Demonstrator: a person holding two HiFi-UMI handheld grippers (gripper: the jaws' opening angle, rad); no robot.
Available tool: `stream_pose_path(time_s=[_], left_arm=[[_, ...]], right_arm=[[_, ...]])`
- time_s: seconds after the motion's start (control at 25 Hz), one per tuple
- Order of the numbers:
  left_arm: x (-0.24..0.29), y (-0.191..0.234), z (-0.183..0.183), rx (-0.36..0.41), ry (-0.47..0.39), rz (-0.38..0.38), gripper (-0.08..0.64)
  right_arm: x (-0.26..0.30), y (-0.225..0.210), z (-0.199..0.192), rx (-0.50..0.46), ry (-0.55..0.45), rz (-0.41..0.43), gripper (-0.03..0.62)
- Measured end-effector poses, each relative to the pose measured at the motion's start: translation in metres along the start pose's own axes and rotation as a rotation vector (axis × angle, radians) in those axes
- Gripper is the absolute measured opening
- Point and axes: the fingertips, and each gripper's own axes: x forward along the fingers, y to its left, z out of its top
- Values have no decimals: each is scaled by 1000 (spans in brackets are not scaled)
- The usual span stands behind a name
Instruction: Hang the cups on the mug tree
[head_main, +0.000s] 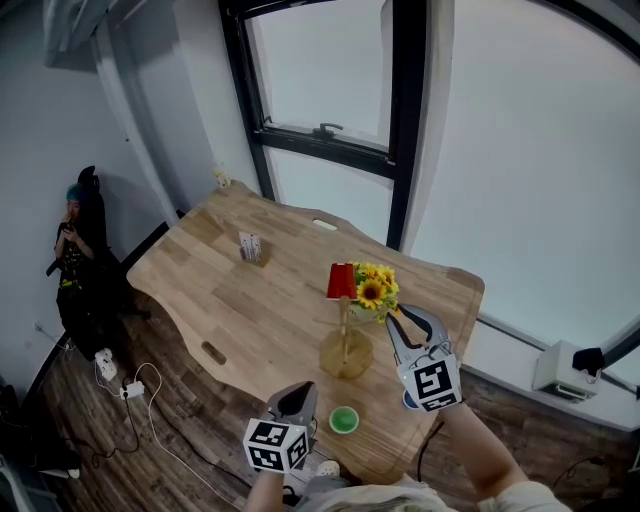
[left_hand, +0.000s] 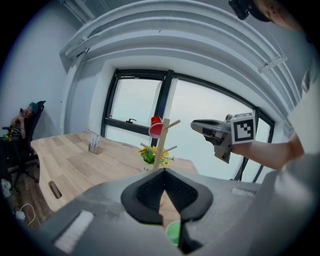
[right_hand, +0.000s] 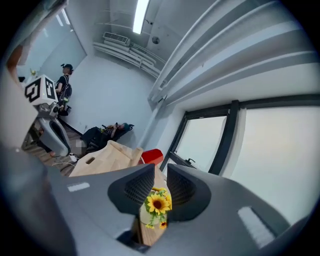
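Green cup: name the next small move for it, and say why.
Probably open the left gripper, whose jaws stand shut, and dip it to the green cup just beside it on the table. The red cup already hangs on the mug tree; the green one doesn't.

on your light wooden table (head_main: 230, 310) stood a yellow sunflower bunch (head_main: 376, 290), with a small upright card stand (head_main: 250, 247) well apart.

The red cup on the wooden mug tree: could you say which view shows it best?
Left gripper view: the red cup hangs side-on, unobstructed. Head view shows it small, from above; right gripper view shows only part, behind a jaw.
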Motion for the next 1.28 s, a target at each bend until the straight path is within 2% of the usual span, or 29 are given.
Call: stream_pose_path(time_s=[0.72, 1.28], left_arm=[[3, -7, -3, 3, 13, -41, 2], [17, -24, -20, 18, 76, -94, 2]], right_arm=[[-84, -11, -80, 160, 182, -116, 116], [-117, 11, -162, 336, 368, -138, 161]])
